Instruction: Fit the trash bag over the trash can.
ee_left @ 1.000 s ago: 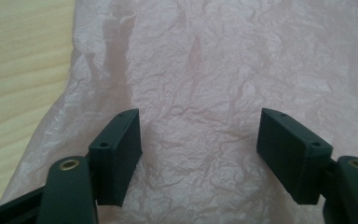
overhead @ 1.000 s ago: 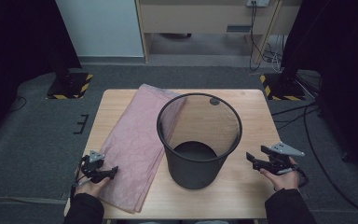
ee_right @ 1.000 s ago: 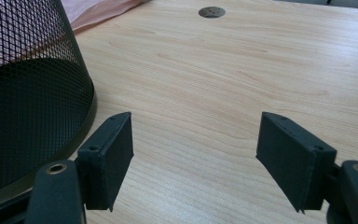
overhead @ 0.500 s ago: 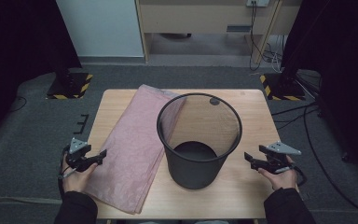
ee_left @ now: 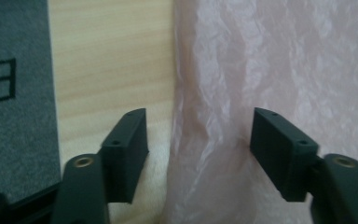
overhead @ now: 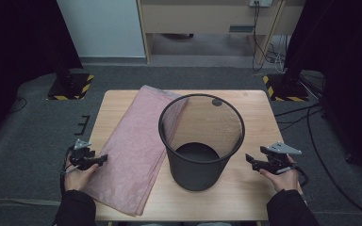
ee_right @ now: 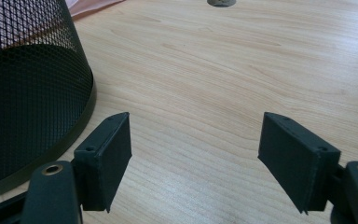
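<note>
A black mesh wastebasket (overhead: 201, 141) stands upright in the middle of the wooden table (overhead: 257, 117). To its left a flat pink plastic bag (overhead: 134, 141) lies on the wood, its far corner tucked behind the basket. My left gripper (overhead: 102, 159) hovers at the bag's near left edge. In the left gripper view that gripper (ee_left: 198, 140) is open, the bag's crinkled edge (ee_left: 242, 84) lies under the gap, and the jaws have just been closing a little without pressing on it. My right gripper (overhead: 249, 159) is open over bare wood right of the basket (ee_right: 23, 88).
A small grey disc (overhead: 217, 101) sits in the tabletop behind the basket, also at the top of the right gripper view as the disc (ee_right: 221, 2). Grey carpet (ee_left: 14, 93) lies past the table's left edge. Stands with striped bases (overhead: 70, 87) flank the far corners.
My left hand has shifted left and slightly away from me, from over the bag's near part to its left edge. The right gripper has stayed put.
</note>
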The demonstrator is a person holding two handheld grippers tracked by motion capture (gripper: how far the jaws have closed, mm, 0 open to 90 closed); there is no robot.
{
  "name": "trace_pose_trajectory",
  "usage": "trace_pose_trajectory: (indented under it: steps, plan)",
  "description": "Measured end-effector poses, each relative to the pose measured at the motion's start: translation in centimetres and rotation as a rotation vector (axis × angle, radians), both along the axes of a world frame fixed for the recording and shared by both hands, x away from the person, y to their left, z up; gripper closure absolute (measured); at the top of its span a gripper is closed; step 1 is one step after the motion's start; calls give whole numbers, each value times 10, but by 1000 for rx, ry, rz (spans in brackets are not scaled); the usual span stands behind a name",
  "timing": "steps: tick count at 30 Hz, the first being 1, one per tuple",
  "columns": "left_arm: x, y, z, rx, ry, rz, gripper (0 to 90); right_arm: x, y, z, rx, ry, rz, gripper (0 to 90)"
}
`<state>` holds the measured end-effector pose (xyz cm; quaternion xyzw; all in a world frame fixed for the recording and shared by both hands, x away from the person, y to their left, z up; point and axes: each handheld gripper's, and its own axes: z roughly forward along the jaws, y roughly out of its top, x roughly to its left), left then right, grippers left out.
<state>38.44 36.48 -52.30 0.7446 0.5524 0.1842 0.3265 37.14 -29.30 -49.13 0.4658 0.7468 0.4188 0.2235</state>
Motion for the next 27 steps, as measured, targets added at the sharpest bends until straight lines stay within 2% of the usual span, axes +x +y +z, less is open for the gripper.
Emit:
trace_pose_trajectory:
  steps: [2,3,4,6,9,11,13,15,16,18,19,20,23,27]
  plan:
    - [-1,0,0,3,-2,-8,433,0,0,0,0,0,2,251]
    - [-1,-1,2,5,8,-13,433,0,1,1,1,1,2,251]
    - [-3,-4,2,16,9,-24,506,-1,0,1,-10,-9,1,251]
    - [-4,-7,3,28,13,-38,571,-1,0,1,-6,-3,1,251]
    - [-4,-9,4,11,22,-40,721,0,0,0,-10,0,1,253]
    - [-5,-10,5,-19,54,-38,815,0,0,0,-15,-1,1,253]
    - [-7,-12,8,-34,43,-38,879,-1,0,0,-9,2,3,253]
    - [-8,-11,11,-48,28,-36,894,-1,0,0,-7,2,2,253]
    - [-10,-9,20,-115,-30,-19,897,0,-1,0,-11,-1,4,253]
    - [-13,-8,28,-170,-82,-6,899,0,-1,0,-8,2,3,254]
    - [-13,-8,28,-170,-82,-6,899,0,-1,0,-14,3,5,254]
    - [-17,-7,36,-231,-123,3,899,0,-1,0,-11,2,5,254]
    - [-22,-8,47,-314,-187,17,899,0,-1,0,-16,0,7,254]
    - [-26,-10,63,-383,-273,37,899,0,-1,0,-11,2,9,254]
